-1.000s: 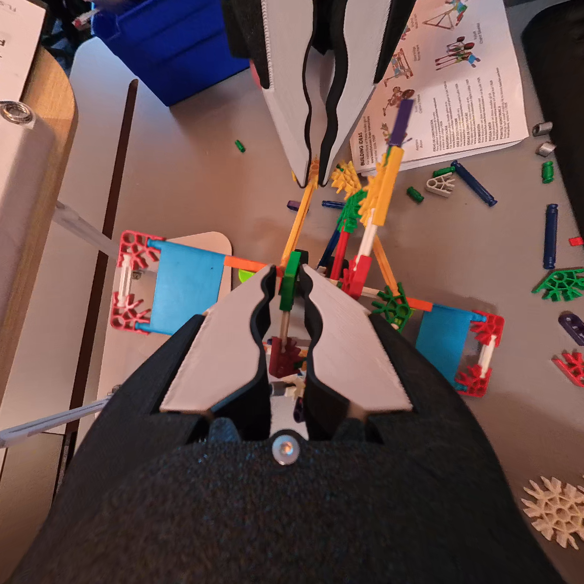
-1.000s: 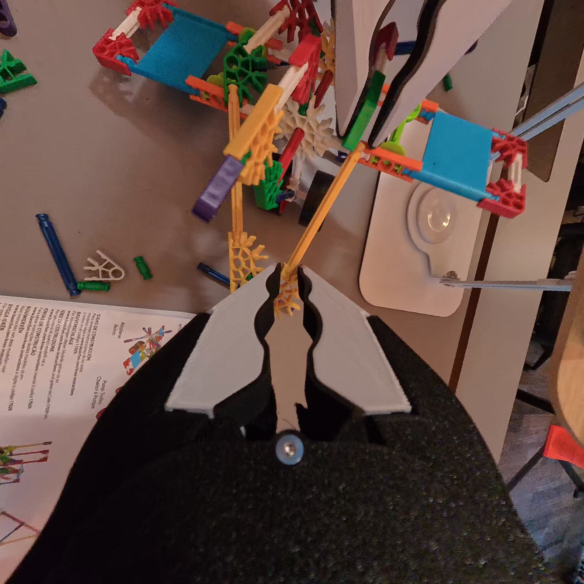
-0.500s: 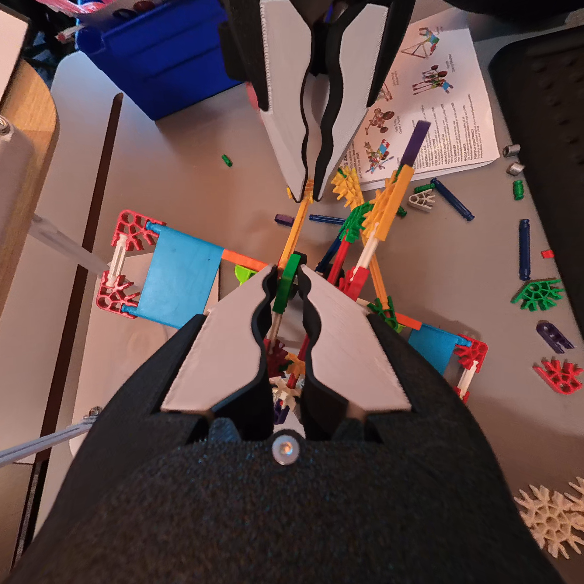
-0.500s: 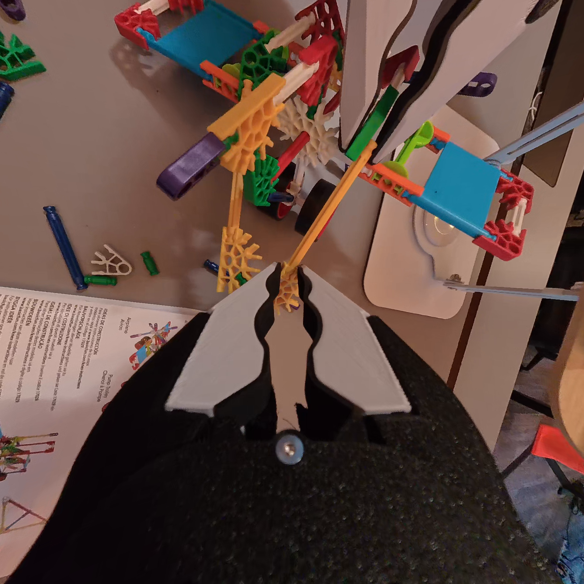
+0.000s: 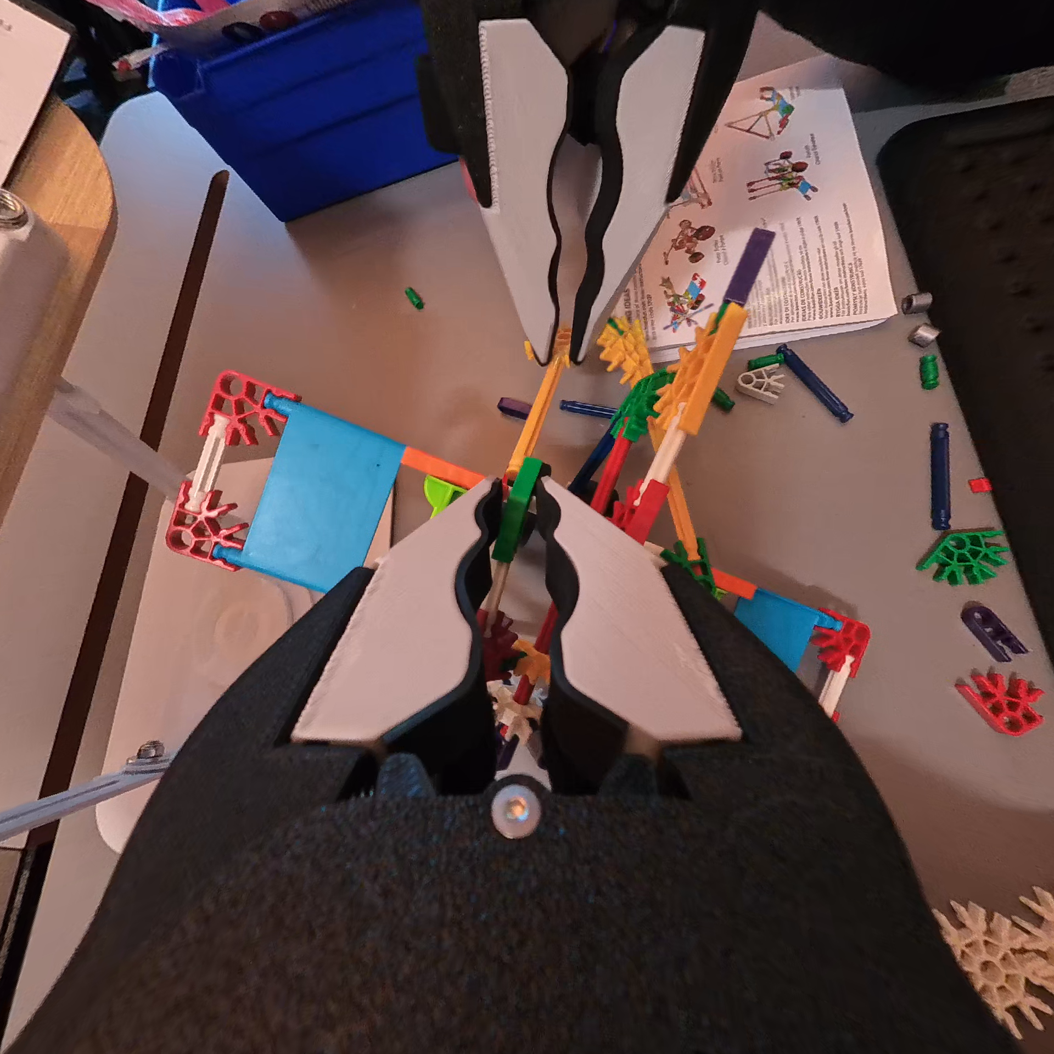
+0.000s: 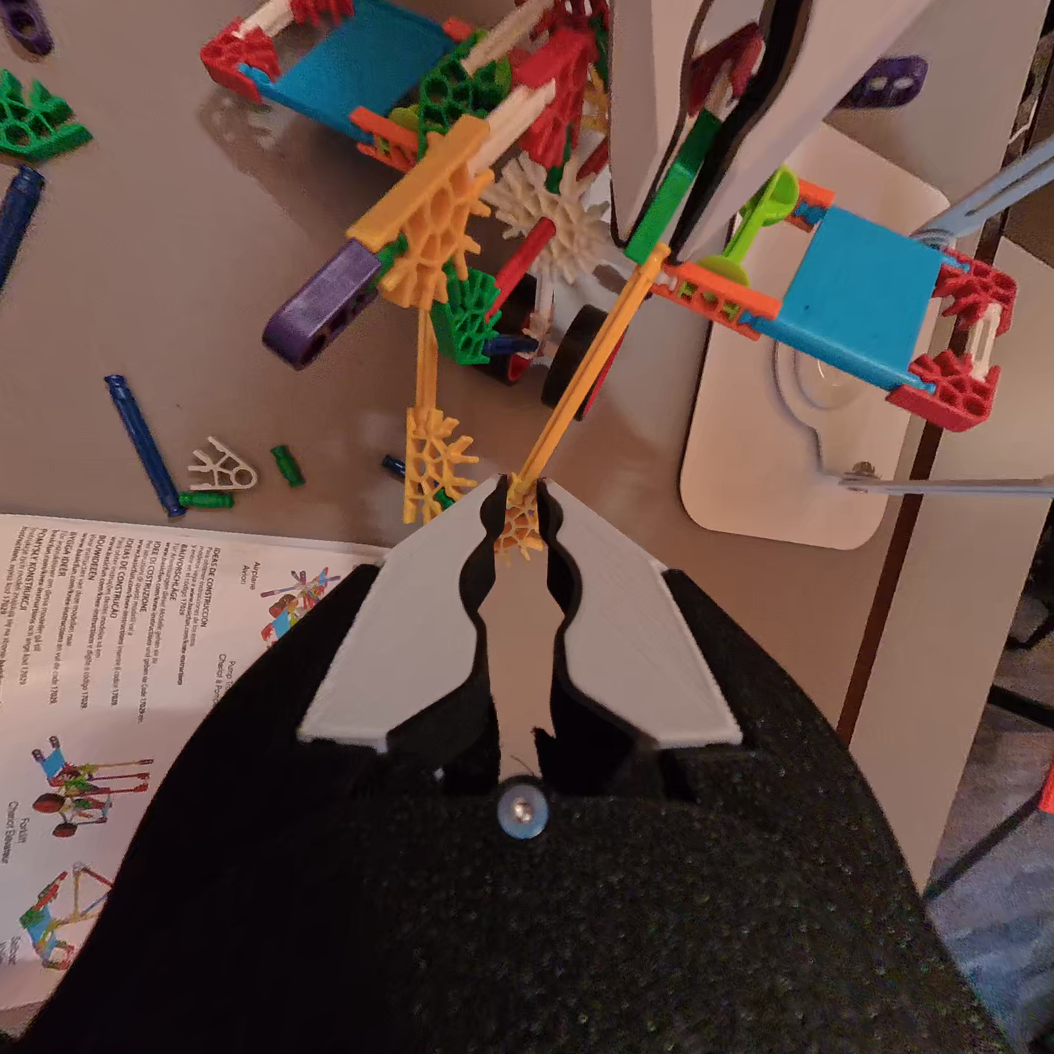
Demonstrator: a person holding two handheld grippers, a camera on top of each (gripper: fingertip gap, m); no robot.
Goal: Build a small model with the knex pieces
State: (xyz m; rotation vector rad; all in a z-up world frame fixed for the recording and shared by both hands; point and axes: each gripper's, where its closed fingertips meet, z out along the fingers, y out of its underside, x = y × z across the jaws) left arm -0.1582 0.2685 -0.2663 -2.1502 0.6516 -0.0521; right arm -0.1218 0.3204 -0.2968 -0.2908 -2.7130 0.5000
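Toy model (image 5: 656, 456) lifted slightly off grey table (image 5: 342, 319), left tongs (image 5: 519, 485) clamping green piece (image 5: 516, 513), right tongs (image 6: 522, 485) clamping yellow connector (image 6: 519, 527).

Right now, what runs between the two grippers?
A yellow rod spans from the left gripper, shut on a green piece, to the right gripper; clearest in the right wrist view.

Black textured tongs (image 5: 518, 485) with grey fingers (image 5: 410, 616), silver screw (image 5: 516, 809).

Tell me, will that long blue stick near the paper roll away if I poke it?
Probably. The blue rod looks round and lies flat on the smooth table, so a sideways poke would likely roll it. It looks like thin plastic, so probably light. The white connector beside it might stop it.
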